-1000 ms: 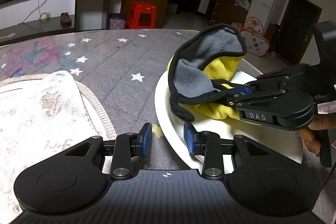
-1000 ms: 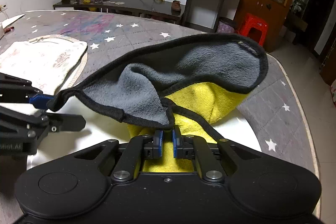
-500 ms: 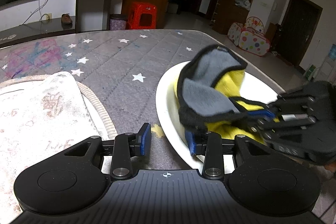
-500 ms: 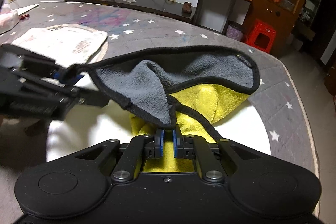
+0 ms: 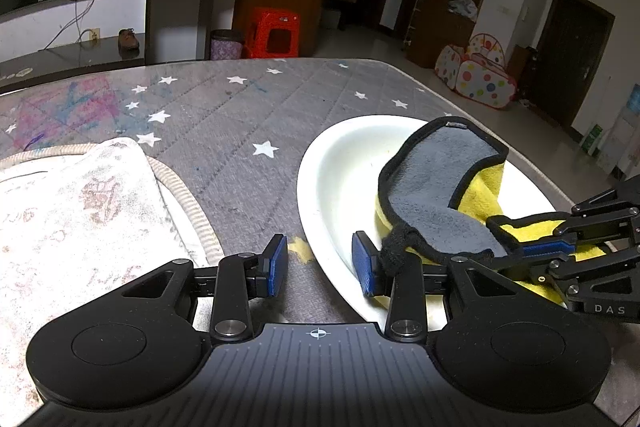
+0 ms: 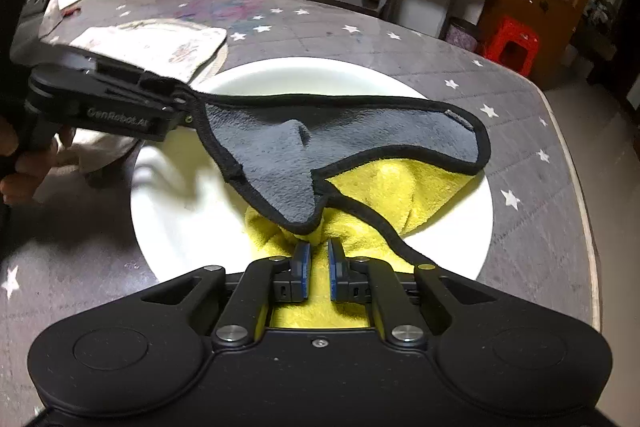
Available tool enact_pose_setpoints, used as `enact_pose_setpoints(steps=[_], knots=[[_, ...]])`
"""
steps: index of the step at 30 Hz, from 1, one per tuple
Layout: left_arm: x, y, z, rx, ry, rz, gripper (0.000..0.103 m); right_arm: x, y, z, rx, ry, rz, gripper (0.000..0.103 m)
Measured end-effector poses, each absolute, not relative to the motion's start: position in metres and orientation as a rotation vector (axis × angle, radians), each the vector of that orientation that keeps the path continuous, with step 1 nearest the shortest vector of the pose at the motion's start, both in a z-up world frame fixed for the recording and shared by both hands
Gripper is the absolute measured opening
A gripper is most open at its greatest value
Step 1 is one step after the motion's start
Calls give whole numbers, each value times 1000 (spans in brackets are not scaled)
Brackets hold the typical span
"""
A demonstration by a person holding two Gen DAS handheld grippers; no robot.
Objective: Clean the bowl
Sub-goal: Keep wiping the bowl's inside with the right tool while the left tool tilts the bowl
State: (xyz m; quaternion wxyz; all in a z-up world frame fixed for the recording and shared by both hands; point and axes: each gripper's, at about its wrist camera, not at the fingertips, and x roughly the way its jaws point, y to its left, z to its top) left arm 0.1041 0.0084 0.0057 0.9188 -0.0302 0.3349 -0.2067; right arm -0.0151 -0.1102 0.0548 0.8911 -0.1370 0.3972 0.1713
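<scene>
Grey quilted covering printed with white stars [image 5: 224, 131] spreads across the table under both grippers, with a red plastic stool [image 5: 274, 33] and dark cabinets far beyond them; a pale embroidered mat [image 5: 76, 211] lies ahead and to the left of the left gripper [image 5: 320, 265], its corded edge just beside the left finger. Ahead and to the right of that gripper sits the white bowl [image 5: 336, 179], wide and shallow; the near rim of the bowl runs between the blue pads, which stand parted, one outside the rim and one over the bowl's inside; whether either pad presses the rim cannot be told; a small yellow scrap [image 5: 299, 249] lies on the covering just beyond the left pad. In the right wrist view the right gripper [image 6: 318, 269] has its pads drawn close, pinching the yellow side of the cloth [image 6: 328, 147] directly in front of it; the cloth, grey on one face, yellow on the other and bound in black, lies bunched in the bowl; its grey flap folds over ahead of the fingers and reaches left as far as the left gripper's finger; a person's hand [image 6: 22, 163] grips the left gripper's handle at far left.
</scene>
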Motion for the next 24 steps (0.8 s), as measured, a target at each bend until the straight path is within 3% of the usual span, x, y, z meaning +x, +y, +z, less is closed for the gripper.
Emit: enact_pose_setpoints(steps=[5,9,16,24], knots=[[107,7,7,-60,701,-421,38,-15,-114,59,-242,819,365,11],[104,4,6,-42,694,-414,38,-20,-120,70,-187,802,380,38],[103,1,7,-52,677,-436,24,-24,-123,89,-187,733,353,38],[105,-1,8,-49,665,-442,24,16,-126,67,-155,746,281,36]])
